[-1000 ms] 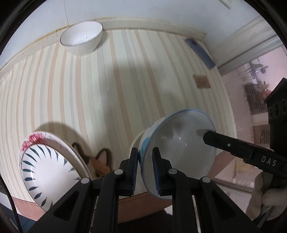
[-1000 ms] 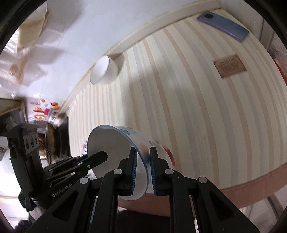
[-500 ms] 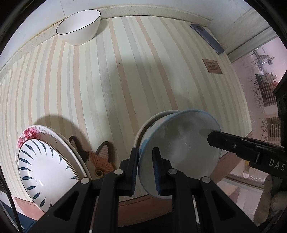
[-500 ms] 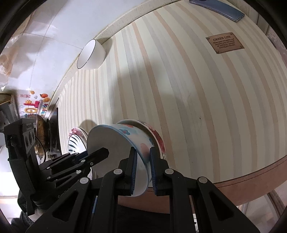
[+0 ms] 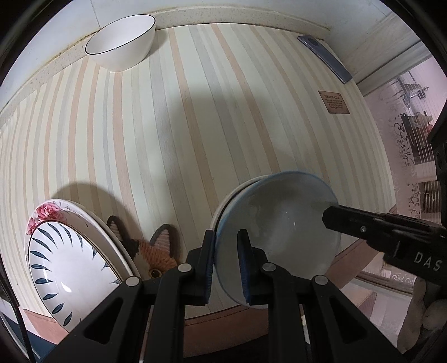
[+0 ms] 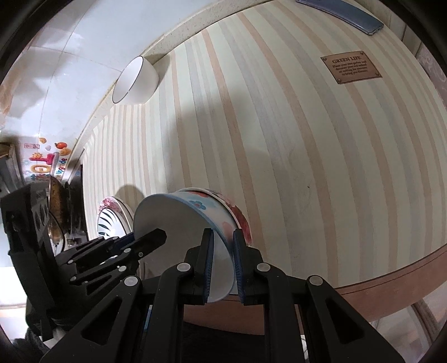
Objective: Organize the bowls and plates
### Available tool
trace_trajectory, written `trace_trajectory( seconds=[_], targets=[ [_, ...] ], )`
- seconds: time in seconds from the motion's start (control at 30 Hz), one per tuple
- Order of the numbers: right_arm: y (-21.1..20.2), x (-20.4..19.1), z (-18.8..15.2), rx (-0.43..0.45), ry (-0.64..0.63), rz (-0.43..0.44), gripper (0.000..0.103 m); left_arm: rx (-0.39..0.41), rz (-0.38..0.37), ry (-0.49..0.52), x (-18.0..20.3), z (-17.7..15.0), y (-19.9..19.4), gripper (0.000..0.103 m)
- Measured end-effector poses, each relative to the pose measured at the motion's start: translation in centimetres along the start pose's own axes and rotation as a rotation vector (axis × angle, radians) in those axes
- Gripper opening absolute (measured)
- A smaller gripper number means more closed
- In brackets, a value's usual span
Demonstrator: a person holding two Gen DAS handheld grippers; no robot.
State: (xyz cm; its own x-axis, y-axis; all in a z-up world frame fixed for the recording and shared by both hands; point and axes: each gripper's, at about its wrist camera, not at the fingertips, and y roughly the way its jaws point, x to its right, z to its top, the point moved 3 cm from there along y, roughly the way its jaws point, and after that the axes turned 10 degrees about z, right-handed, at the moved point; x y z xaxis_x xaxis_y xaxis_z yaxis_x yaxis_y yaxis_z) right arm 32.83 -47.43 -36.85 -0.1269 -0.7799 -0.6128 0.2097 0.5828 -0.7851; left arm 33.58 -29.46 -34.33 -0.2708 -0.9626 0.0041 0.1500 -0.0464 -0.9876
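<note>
Striped tabletop point(image 5: 195, 125), blue-rimmed floral bowl point(image 6: 195, 212)

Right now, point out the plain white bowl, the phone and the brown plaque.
white bowl point(image 5: 123, 39), left wrist view, inside wall.
phone point(image 6: 339, 12), right wrist view, its back.
brown plaque point(image 6: 351, 67), right wrist view, lettered face.

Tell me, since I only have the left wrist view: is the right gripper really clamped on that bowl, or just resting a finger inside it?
Observer: Clamped. The right wrist view shows the right gripper with one pad inside and one outside the wall of the blue-flowered bowl.
Operator: What is the white rim behind it?
Observer: A second bowl, the red-flowered bowl. The held one sits nested in it on the striped table.
</note>
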Motion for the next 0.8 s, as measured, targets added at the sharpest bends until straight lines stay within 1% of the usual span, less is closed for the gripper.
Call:
trace_trajectory(
  seconds=[0.07,0.17,0.27,0.3,0.33,0.37,0.4,0.43,0.47,0.6,0.7,0.77,0.8],
  targets=[
    [0.3,0.0,0.0,-0.012,0.003,-0.007,0.018,-0.001,-0.004,-0.001,-0.1,0.0,0.0,0.014],
    [0.2,0.0,0.2,-0.032,0.02,-0.001,0.018,0.012,-0.021,-0.022,-0.9,0.2,-1.0,0.014],
    [-0.8,-0.4,0.9,-0.037,0.026,0.018,0.019,0.072,-0.033,-0.078,-3.2,1.2,-3.9,0.015],
    [-1.5,-0.7,1.5,-0.034,0.032,0.042,0.023,0.088,-0.031,-0.096,-4.0,1.6,-4.6,0.016],
    [-2.0,-1.0,2.0,-0.025,0.033,0.063,0.026,0.111,-0.03,-0.128,-5.2,2.4,-5.5,0.021],
    [-2.7,-1.5,3.0,-0.006,0.033,0.085,0.036,0.135,-0.023,-0.167,-6.7,3.4,-6.3,0.027],
    [-3.1,-2.0,3.8,0.009,0.029,0.098,0.045,0.162,-0.011,-0.212,-8.5,4.8,-7.0,0.03],
    [-3.4,-2.7,5.1,0.025,0.019,0.119,0.047,0.181,0.0,-0.251,-10.1,6.1,-7.3,0.034],
    [-3.5,-3.3,6.2,0.034,0.011,0.137,0.047,0.193,0.011,-0.286,-11.7,7.4,-7.4,0.034],
    [-2.1,-6.2,12.4,0.087,-0.025,0.198,0.048,0.219,0.039,-0.393,-17.3,12.8,-6.2,0.034],
    [0.4,-8.1,17.0,0.104,-0.036,0.215,0.048,0.209,0.047,-0.437,-20.0,16.1,-4.3,0.034],
    [2.1,-9.1,19.4,0.104,-0.047,0.206,0.047,0.19,0.049,-0.445,-21.0,17.9,-2.9,0.034],
    [3.3,-9.7,20.8,0.096,-0.051,0.197,0.047,0.183,0.048,-0.445,-21.2,18.2,-2.5,0.034]
  ],
)
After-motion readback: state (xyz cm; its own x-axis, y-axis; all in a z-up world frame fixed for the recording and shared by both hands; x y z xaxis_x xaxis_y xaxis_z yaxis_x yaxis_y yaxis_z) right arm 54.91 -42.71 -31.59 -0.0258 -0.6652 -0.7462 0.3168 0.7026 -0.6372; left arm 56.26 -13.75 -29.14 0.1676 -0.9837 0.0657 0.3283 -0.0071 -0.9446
